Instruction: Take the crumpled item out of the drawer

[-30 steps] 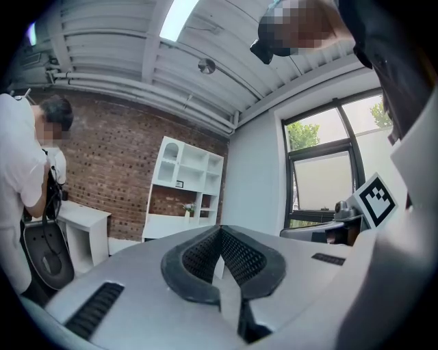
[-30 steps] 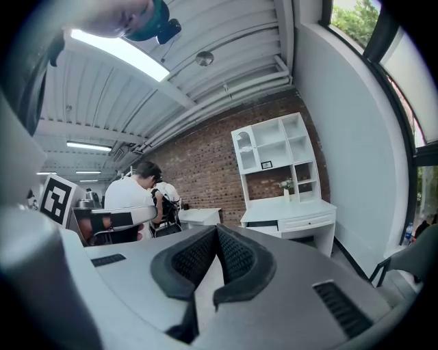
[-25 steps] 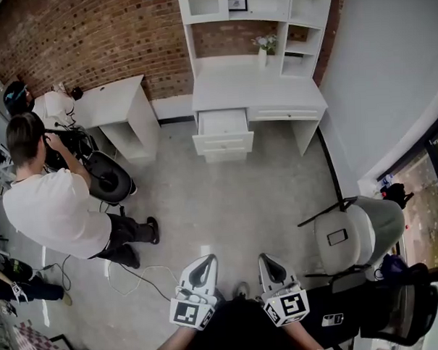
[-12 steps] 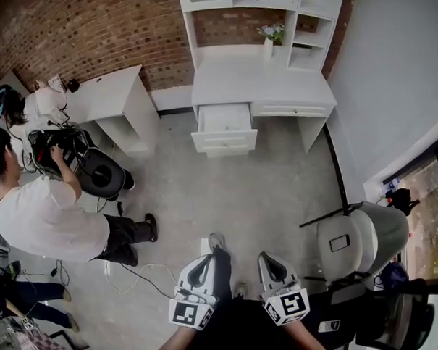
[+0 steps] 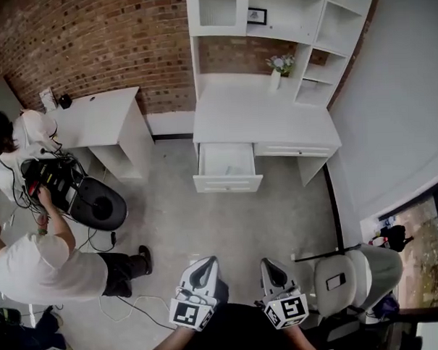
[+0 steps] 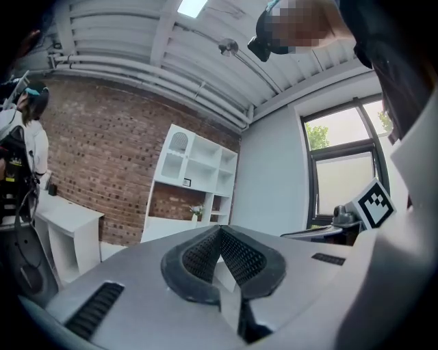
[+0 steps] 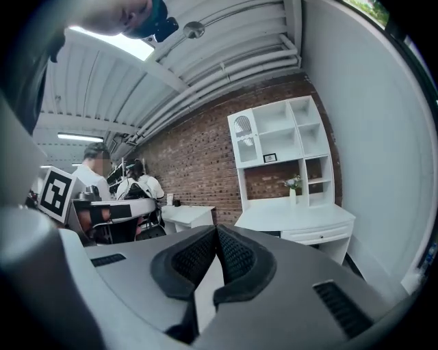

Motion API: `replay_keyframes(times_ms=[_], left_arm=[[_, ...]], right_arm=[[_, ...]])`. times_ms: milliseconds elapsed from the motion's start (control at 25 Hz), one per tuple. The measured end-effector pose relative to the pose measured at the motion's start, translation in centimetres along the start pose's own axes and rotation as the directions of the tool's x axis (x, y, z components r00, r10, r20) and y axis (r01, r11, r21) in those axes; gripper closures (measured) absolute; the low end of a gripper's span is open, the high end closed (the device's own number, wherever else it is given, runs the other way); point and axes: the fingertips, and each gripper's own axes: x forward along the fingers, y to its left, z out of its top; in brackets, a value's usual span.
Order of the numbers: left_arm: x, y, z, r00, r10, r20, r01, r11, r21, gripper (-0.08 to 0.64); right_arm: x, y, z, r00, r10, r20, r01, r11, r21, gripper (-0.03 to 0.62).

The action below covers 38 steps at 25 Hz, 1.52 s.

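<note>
While the drawer (image 5: 226, 163) stands open under the left side of the white table (image 5: 263, 118), it is too far off to tell if a crumpled item lies inside it. A vase of flowers (image 5: 276, 70) stands at the back of the table, below white shelves (image 5: 284, 15) by the brick wall (image 5: 90, 46). Well apart from the drawer, low in the head view, the left tool (image 5: 205, 264) and the right tool (image 5: 271, 265) sit side by side. Both have their jaws pressed together with nothing between them. A person in a white shirt (image 5: 42, 265) bends over at the left.

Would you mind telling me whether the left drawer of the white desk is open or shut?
Open: the white drawer juts out from the white desk over the floor.
</note>
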Motion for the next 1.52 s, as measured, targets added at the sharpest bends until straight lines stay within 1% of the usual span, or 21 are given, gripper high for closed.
replay_keyframes(times_ms=[160,280,440,560,680,760,840,1040,1120,1200,1320,1440,1520], left_arm=[[4.0,5.0,1.7,1.0,-0.015,0.012,0.015,1.0,-0.023,0.537],[6.4,8.2,1.8,1.0,-0.018,0.0,0.018,1.0,-0.011,0.537],[8.5,10.9,1.6,1.0,-0.015,-0.014,0.014,1.0,-0.026,0.537],[10.9,13.1,1.4,1.0,-0.008,-0.015,0.008,0.999,-0.038,0.537],[13.4,14.9,1.1,1.0,0.012,-0.017,-0.013,0.998,-0.056,0.537],[15.0,16.2,0.3,0.999,0.03,-0.028,-0.032,0.997,-0.072,0.537],[17.2,17.6,-0.2,0.998,0.044,-0.045,-0.048,0.996,-0.076,0.537],[24.8,21.4,1.3,0.997,0.057,-0.042,-0.059,0.997,-0.046,0.537],[28.6,23.7,1.9,0.997,0.07,-0.045,-0.072,0.996,-0.058,0.537],[32.9,26.3,2.4,0.995,0.084,-0.057,-0.089,0.991,-0.098,0.537],[38.4,29.3,2.7,0.992,0.096,-0.078,-0.105,0.986,-0.13,0.537],[41.3,30.0,1.9,0.991,0.103,-0.089,-0.114,0.984,-0.138,0.537],[42.5,29.9,1.3,0.989,0.11,-0.1,-0.124,0.982,-0.143,0.537]], right_arm=[[6.7,-1.5,1.6,1.0,-0.017,-0.003,0.017,1.0,0.01,0.58],[11.2,-2.3,2.5,1.0,-0.023,-0.002,0.023,1.0,0.005,0.58],[15.8,-3.2,3.1,1.0,-0.011,-0.014,0.011,1.0,0.008,0.58],[20.0,-4.8,3.6,1.0,-0.009,-0.018,0.009,1.0,0.0,0.58],[23.9,-7.1,3.5,1.0,-0.004,-0.024,0.003,1.0,-0.012,0.58],[26.7,-8.8,3.3,0.999,-0.003,-0.032,0.003,1.0,-0.023,0.58],[29.9,-10.9,2.8,0.998,-0.004,-0.059,0.003,1.0,-0.016,0.58],[38.6,-16.3,1.9,0.991,0.009,-0.134,-0.007,1.0,0.018,0.58],[43.0,-18.6,1.3,0.985,0.015,-0.173,-0.011,1.0,0.026,0.58],[47.8,-20.9,-0.3,0.971,0.018,-0.239,-0.01,0.999,0.035,0.58],[54.0,-24.0,-4.3,0.931,0.027,-0.363,-0.008,0.998,0.055,0.58],[57.4,-26.4,-9.4,0.889,0.034,-0.456,-0.014,0.999,0.048,0.578],[58.5,-27.5,-12.9,0.851,0.049,-0.523,-0.035,0.999,0.035,0.536]])
